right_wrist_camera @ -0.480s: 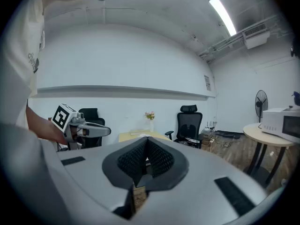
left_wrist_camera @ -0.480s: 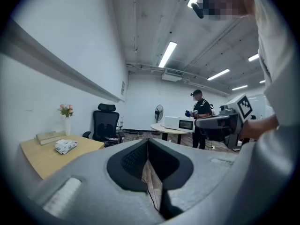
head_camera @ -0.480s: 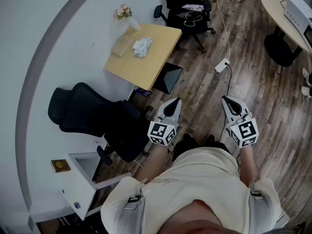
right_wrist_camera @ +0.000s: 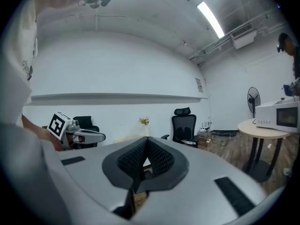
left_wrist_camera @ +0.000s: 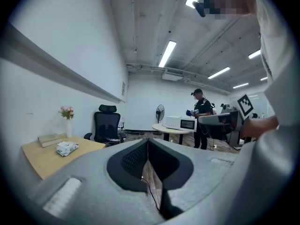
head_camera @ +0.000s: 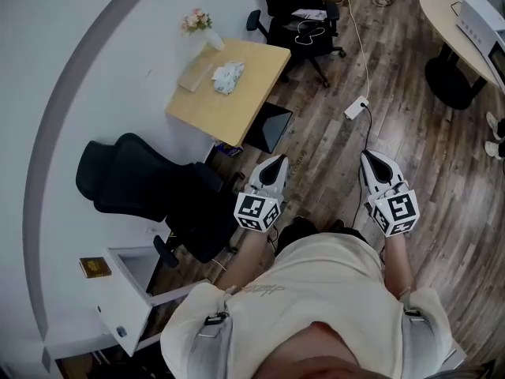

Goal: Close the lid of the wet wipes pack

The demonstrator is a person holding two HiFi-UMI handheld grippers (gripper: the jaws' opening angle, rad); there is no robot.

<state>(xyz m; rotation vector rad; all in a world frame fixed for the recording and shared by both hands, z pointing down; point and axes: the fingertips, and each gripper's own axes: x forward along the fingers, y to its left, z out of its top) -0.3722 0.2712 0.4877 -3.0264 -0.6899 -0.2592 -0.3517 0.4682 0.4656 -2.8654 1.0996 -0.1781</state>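
The wet wipes pack (head_camera: 227,77) lies white and crumpled on a small wooden table (head_camera: 237,109) against the curved wall, far ahead of me on the left. It also shows in the left gripper view as the pack (left_wrist_camera: 66,147) on the table (left_wrist_camera: 41,159); I cannot tell how its lid stands. My left gripper (head_camera: 276,163) and right gripper (head_camera: 369,159) hang over the wooden floor in front of the person's body, both shut and holding nothing. In the gripper views, the jaws of the left gripper (left_wrist_camera: 148,142) and right gripper (right_wrist_camera: 146,141) meet at the tip.
A flat box (head_camera: 196,75) and a vase of flowers (head_camera: 199,22) share the table. Black office chairs (head_camera: 150,184) (head_camera: 296,10) flank it. A power strip (head_camera: 357,106) with a cable lies on the floor. A round table (head_camera: 458,18) stands far right; another person (left_wrist_camera: 201,118) stands beyond.
The whole scene has shifted slightly in the head view. Both grippers stay shut and have hardly moved.
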